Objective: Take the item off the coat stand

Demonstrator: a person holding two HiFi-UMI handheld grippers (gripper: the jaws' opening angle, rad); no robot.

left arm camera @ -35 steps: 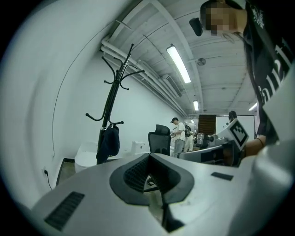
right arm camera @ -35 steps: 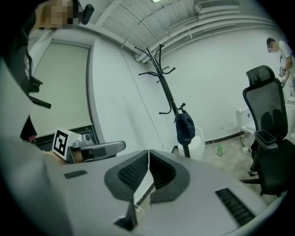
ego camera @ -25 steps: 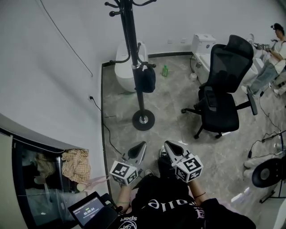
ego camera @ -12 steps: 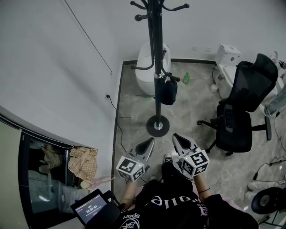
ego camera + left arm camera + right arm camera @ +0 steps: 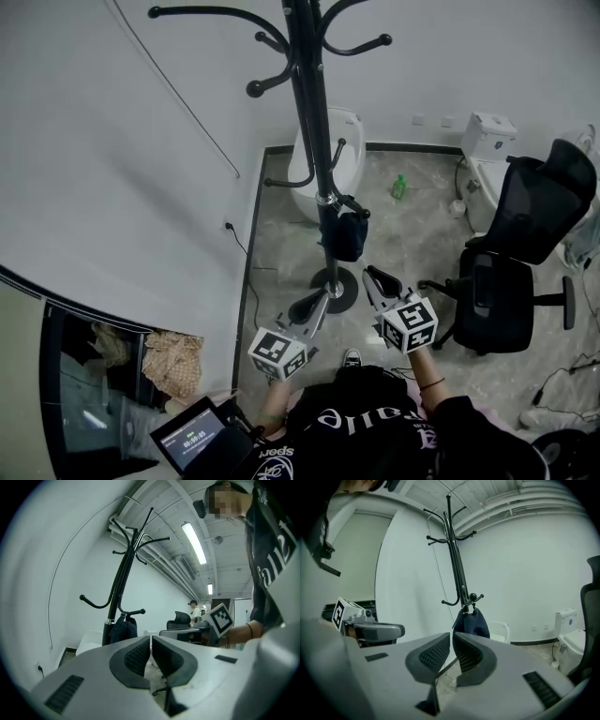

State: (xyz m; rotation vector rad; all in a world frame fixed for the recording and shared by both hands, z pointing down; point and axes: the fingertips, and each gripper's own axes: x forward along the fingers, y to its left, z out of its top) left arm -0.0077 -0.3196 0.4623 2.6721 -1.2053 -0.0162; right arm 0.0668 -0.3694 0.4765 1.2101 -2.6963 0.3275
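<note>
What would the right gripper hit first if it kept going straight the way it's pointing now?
Most likely the dark blue fabric bag hanging low on the black metal coat stand: it sits just beyond the tips of the shut right gripper. Nothing shows in between, though depth is unclear.

— Anything to read in here?
— Not much. The black shirt has white lettering across it, upside down from above. I make out "alle", and what looks like "sport" by the sleeve.
— The screen at lower left?
— A row of digits like a clock, too small to read for sure.
— And the cubes?
— The left cube and right cube carry black-and-white square patterns, no letters.
</note>
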